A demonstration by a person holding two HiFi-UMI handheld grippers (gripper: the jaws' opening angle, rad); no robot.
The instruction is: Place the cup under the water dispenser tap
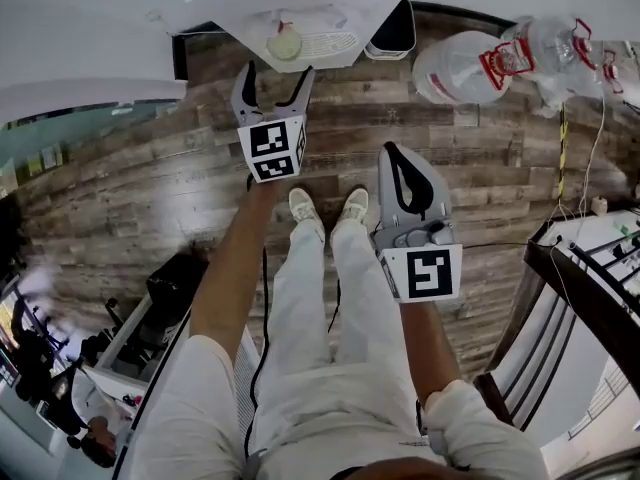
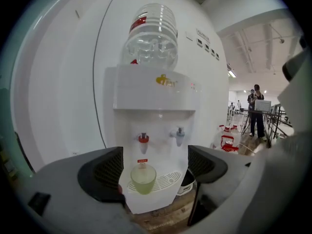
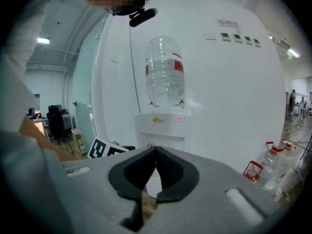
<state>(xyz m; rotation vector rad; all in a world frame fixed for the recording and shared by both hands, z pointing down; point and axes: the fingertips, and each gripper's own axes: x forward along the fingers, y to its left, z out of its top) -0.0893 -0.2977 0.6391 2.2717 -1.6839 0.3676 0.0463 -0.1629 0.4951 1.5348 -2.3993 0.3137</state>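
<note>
A pale green cup (image 2: 143, 178) stands on the drip tray (image 2: 165, 179) of the white water dispenser (image 2: 156, 89), right below the red tap (image 2: 143, 139); a blue tap (image 2: 180, 134) is to its right. From above, the cup (image 1: 285, 45) shows on the tray. My left gripper (image 1: 277, 76) is open a short way back from the dispenser; the cup lies beyond its jaws, nothing between them (image 2: 155, 167). My right gripper (image 1: 392, 158) hangs farther back, shut and holding nothing (image 3: 156, 154).
Spare water bottles (image 1: 470, 63) lie on the wooden floor right of the dispenser, and a black bin (image 1: 393, 33) stands beside it. A dark table edge (image 1: 575, 278) is at the right. People stand far off (image 2: 256, 108). A curved white wall (image 2: 58, 82) backs the dispenser.
</note>
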